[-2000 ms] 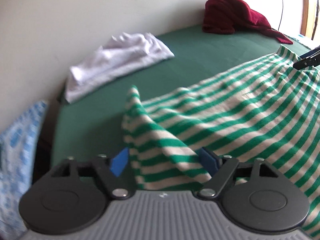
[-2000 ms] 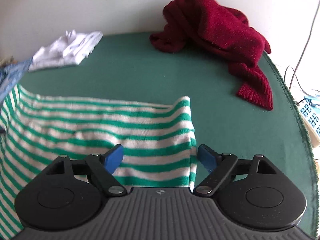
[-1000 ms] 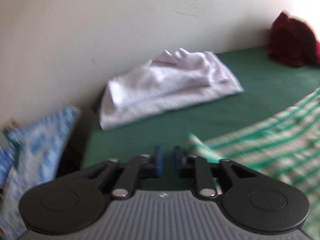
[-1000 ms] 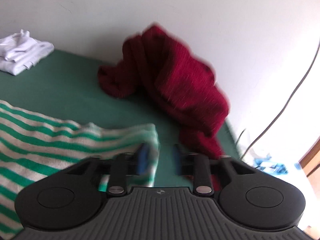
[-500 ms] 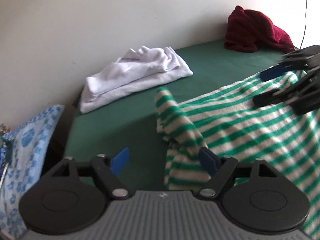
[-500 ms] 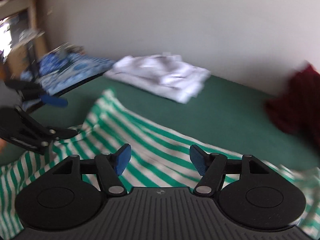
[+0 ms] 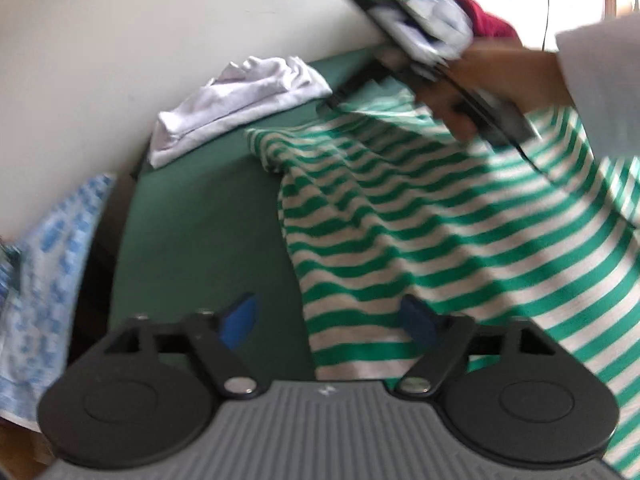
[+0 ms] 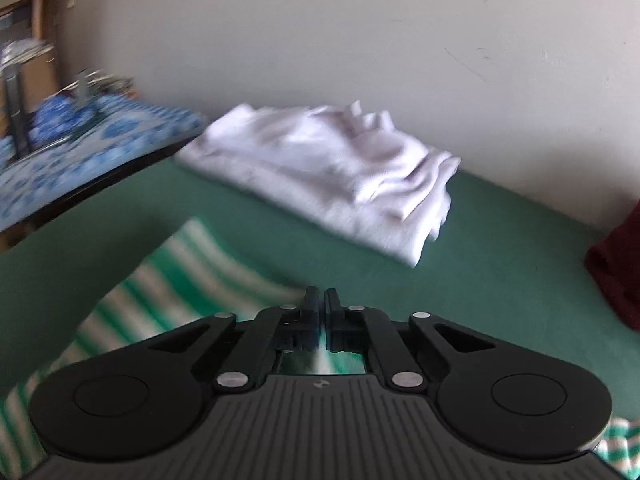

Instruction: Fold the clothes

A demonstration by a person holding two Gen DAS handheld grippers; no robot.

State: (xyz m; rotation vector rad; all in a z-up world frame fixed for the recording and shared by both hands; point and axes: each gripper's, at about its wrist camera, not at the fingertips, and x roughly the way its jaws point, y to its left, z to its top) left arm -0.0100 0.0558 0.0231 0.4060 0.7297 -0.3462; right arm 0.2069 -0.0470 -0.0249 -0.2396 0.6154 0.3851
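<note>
A green-and-white striped garment (image 7: 420, 216) lies spread on the green table cover (image 7: 192, 208). My left gripper (image 7: 328, 320) is open at the garment's near edge, with the hem between its blue pads (image 7: 240, 320). In the left wrist view a hand (image 7: 500, 76) holds my right gripper (image 7: 334, 102), tips down on the garment's far edge. In the right wrist view that right gripper (image 8: 320, 300) is shut, with the striped garment (image 8: 172, 292) showing between and under its jaws.
A folded white cloth (image 7: 240, 96) (image 8: 328, 176) lies by the wall. A dark red sweater (image 7: 488, 20) (image 8: 616, 272) sits at the far right. A blue patterned cloth (image 7: 52, 240) (image 8: 80, 140) covers a surface left of the table. A white sleeve (image 7: 600, 80) crosses the top right.
My right gripper was open half a second ago; it has swung to the garment's far edge and shut on it. My left gripper stays open and has dropped nearer the hem.
</note>
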